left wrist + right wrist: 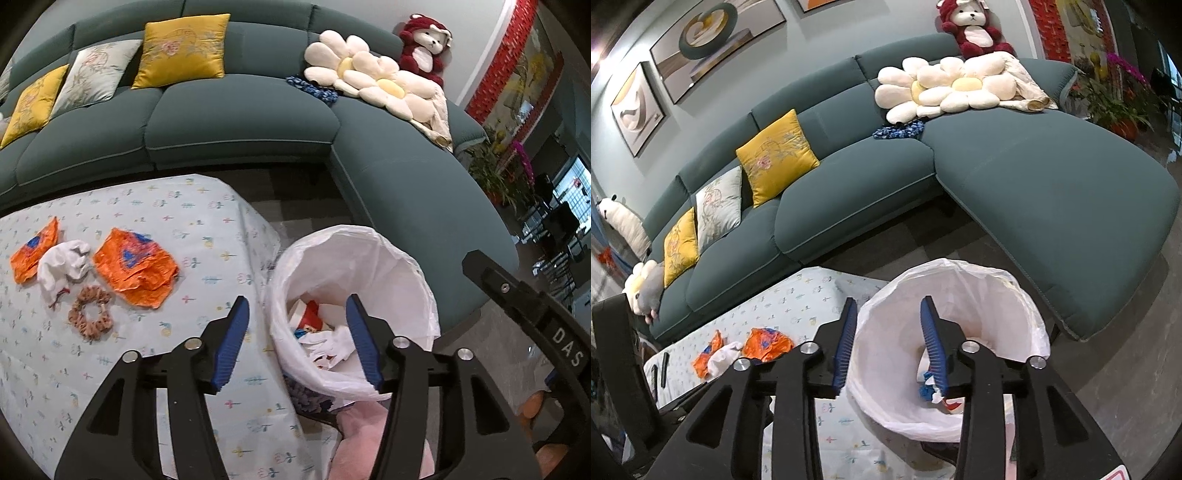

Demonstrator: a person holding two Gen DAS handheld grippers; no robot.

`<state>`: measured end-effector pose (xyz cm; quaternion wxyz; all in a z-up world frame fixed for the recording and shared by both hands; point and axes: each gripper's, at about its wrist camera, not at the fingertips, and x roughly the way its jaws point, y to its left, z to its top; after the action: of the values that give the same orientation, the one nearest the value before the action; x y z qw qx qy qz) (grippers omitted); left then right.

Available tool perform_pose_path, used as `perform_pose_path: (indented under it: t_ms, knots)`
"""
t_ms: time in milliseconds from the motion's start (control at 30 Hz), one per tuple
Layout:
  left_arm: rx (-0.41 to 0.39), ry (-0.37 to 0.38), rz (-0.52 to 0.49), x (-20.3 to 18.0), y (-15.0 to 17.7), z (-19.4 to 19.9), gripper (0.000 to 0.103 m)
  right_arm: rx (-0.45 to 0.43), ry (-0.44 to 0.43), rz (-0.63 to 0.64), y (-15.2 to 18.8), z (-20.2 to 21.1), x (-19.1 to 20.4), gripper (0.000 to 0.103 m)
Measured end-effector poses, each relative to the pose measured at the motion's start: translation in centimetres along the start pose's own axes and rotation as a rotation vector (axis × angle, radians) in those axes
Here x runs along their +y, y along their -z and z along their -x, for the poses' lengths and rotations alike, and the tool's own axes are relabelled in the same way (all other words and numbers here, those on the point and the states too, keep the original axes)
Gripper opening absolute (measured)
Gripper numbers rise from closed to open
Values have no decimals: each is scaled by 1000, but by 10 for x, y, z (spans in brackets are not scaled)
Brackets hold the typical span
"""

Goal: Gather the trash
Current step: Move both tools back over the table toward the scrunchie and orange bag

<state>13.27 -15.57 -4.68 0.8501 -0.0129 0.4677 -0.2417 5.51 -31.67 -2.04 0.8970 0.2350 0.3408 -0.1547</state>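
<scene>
Beside the table with the flower-print cloth (207,229), the white-lined round trash bin (369,254) holds crumpled wrappers. Both the left gripper (295,341) and the right gripper (888,341) hang over it, jaws apart and empty. Two orange crumpled wrappers (136,271) and a white crumpled tissue (62,267) lie on the cloth.

Legible text — one item only: white capitals "DAS", printed lengthwise on black gripper body (565,345) at right edge of left wrist view. Orange wrappers (136,271) on table carry blue markings — too crumpled to read. Red wall decoration (506,55) shows pattern, no readable characters. Right wrist view: nothing legible.
</scene>
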Motion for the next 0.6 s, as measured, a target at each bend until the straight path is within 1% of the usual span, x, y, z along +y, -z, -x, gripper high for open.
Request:
perform_pose_path:
  t_ms: [200,333,500,567,600]
  knots:
    - [-13,-19,46,26,6,13,58,16,-21,44,10,2,28,39]
    - [-19,-37,79,47,11,21,58,23,-32,75,18,3,49,43]
    - [-29,-63,124,77,17,32,58,37,-49,114,26,2,72,44]
    - [-33,-75,151,90,20,36,58,42,-54,132,30,2,84,47]
    - [-34,-79,159,94,21,37,59,42,-54,138,31,2,88,49]
